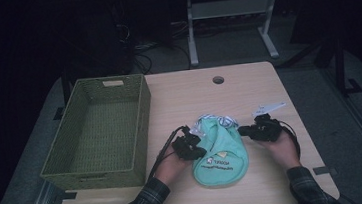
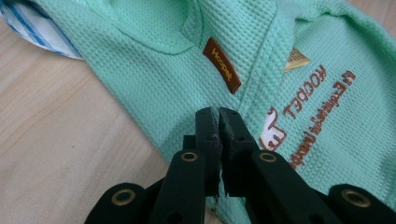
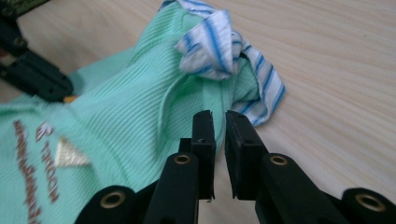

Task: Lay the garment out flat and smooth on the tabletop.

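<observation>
the green shirt (image 1: 219,151) lay on the counter (image 1: 248,85) beside the basket (image 1: 96,130). left hand-held gripper (image 2: 218,113) pinched its edge; right hand-held gripper (image 3: 219,116), narrow, gripped nothing. folding seemed underway; next, the right needed a hold.

High view: dim and underexposed, the surroundings near black beyond the pale wooden table (image 1: 247,83), detail soft and grainy. Both gripper views: brightly and evenly lit, with soft shadows. Their near foreground is blurred; the mint-green waffle-knit cloth (image 2: 154,60) is sharp.
</observation>
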### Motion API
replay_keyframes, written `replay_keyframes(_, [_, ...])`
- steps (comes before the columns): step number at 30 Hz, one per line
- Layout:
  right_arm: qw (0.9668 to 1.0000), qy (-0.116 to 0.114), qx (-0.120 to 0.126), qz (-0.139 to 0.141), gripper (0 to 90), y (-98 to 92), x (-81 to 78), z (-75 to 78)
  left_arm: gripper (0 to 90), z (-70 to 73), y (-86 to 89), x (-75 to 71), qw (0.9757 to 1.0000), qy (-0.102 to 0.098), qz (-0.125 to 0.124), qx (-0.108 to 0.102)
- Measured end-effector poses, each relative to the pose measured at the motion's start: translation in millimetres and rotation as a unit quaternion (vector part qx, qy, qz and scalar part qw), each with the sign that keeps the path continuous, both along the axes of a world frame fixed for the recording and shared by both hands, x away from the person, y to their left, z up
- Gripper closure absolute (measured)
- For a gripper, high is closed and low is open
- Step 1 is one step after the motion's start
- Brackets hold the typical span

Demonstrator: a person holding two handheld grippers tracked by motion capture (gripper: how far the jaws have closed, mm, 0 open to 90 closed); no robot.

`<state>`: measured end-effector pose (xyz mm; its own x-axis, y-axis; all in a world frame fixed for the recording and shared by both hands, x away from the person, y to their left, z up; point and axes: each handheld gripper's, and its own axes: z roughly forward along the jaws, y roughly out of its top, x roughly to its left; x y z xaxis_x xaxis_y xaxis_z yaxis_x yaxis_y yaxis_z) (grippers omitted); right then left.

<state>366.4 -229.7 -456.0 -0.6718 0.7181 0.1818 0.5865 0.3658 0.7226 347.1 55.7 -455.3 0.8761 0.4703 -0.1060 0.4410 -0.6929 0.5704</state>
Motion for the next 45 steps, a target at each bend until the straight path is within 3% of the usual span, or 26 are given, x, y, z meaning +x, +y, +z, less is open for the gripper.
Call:
replay_keyframes(5, [0.9997, 0.023, 0.010, 0.001, 77.0, 8.3, 13.1, -8.6, 86.5, -0.1, 0.1, 0.2, 1.0000, 0.000, -0.001, 0.000])
replay_keyframes(8, [0.9996, 0.029, 0.000, 0.005, 85.0, 13.7, 15.4, -12.1, 86.5, 0.1, 0.8, 0.9, 1.0000, 0.000, -0.005, 0.002])
replay_keyframes(9, [0.9998, 0.017, -0.002, 0.006, 86.3, 14.4, 15.2, -12.1, 86.6, 0.1, 0.5, 0.5, 1.0000, 0.000, -0.004, 0.002])
replay_keyframes(17, [0.9993, -0.010, 0.009, 0.034, 86.7, 30.5, 3.5, 8.8, 86.6, -0.1, -0.6, 0.1, 1.0000, -0.003, -0.003, 0.002])
replay_keyframes(20, [0.9984, -0.008, -0.007, 0.056, 86.7, 44.0, 2.4, 3.4, 86.6, -0.1, -0.4, 0.2, 1.0000, -0.002, -0.003, 0.001])
replay_keyframes(23, [0.9972, 0.009, -0.033, 0.067, 85.8, 56.5, 3.0, -10.5, 86.6, -0.2, -0.1, 0.5, 1.0000, -0.002, -0.003, 0.000])
replay_keyframes(24, [0.9973, 0.007, -0.026, 0.069, 85.2, 57.3, 3.2, -12.9, 86.6, -0.2, -0.1, 0.5, 1.0000, -0.002, -0.003, 0.000])
replay_keyframes(27, [0.9973, 0.001, -0.027, 0.069, 77.1, 55.4, 3.8, -8.7, 86.6, -0.1, 0.2, 0.9, 1.0000, -0.001, -0.005, 0.001])
replay_keyframes(31, [0.9989, -0.012, 0.003, 0.046, 77.4, 38.9, 3.2, 6.5, 86.6, 0.0, 1.0, 1.8, 1.0000, -0.001, -0.009, 0.002])
replay_keyframes(34, [0.9992, -0.023, 0.007, 0.031, 79.4, 25.7, 5.3, 10.0, 86.6, -0.1, 1.0, 1.8, 1.0000, -0.001, -0.008, 0.001])
replay_keyframes(39, [1.0000, -0.001, 0.003, 0.009, 80.3, 13.1, 9.8, 0.2, 86.6, -0.4, 0.6, 1.3, 1.0000, 0.002, -0.004, -0.003])
replay_keyframes(45, [0.9993, 0.022, 0.007, 0.030, 72.3, 24.0, 13.1, -11.4, 86.6, -0.6, 0.7, 1.4, 1.0000, 0.003, -0.003, -0.004])
